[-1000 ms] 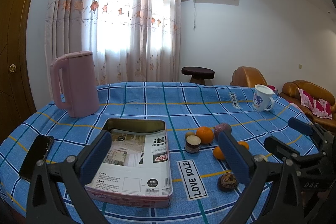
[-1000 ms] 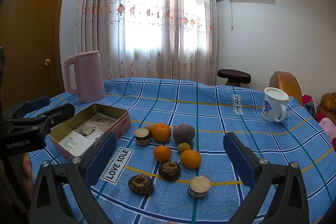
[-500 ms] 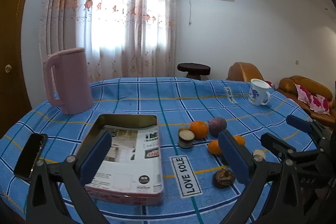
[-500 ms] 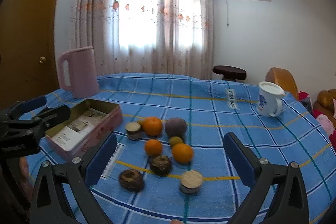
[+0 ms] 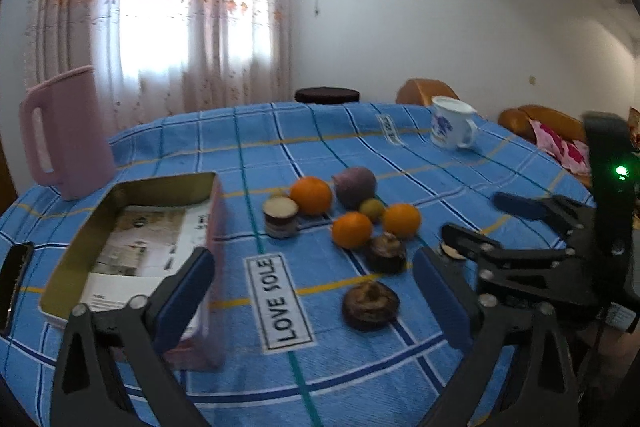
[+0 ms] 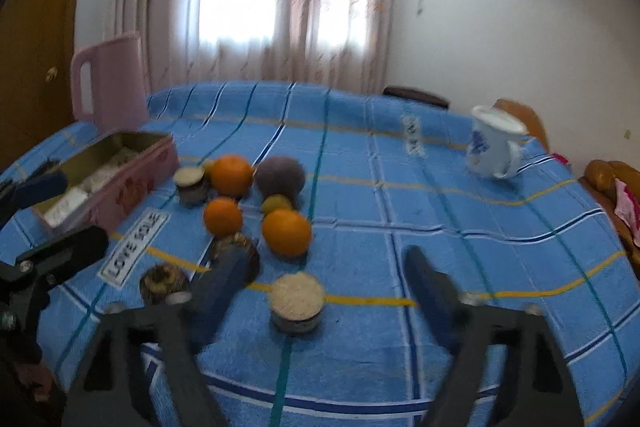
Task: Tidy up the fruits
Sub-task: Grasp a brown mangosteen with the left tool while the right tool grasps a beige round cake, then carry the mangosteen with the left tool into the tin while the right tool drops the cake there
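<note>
Three oranges [image 5: 352, 229], a purple fruit [image 5: 355, 181], a small green fruit [image 5: 372, 209], two dark brown fruits [image 5: 370, 303] and pale-topped cut pieces [image 5: 281, 215] lie clustered on the blue checked cloth. An open pink tin [image 5: 68, 259] with printed paper inside sits left of them. My left gripper [image 5: 312, 295] hovers low before the cluster, jaws wide but closing, gripping nothing. My right gripper [image 6: 326, 287] is closing with a pale-topped cut piece [image 6: 296, 301] between its fingers, pads apart from it. A dark fruit [image 6: 236, 247] sits behind its left finger.
A pink jug [image 5: 64, 139] stands at the back left, a white mug [image 5: 452, 125] at the back right. A phone [image 5: 14, 283] lies at the left table edge. Brown sofas [image 5: 540, 119] and a dark stool [image 5: 326, 95] stand beyond the table.
Both grippers have dropped lower and closer to the fruit. The right gripper's fingers have drawn much closer together around the pale-topped piece. The left view has swung toward the cluster.
</note>
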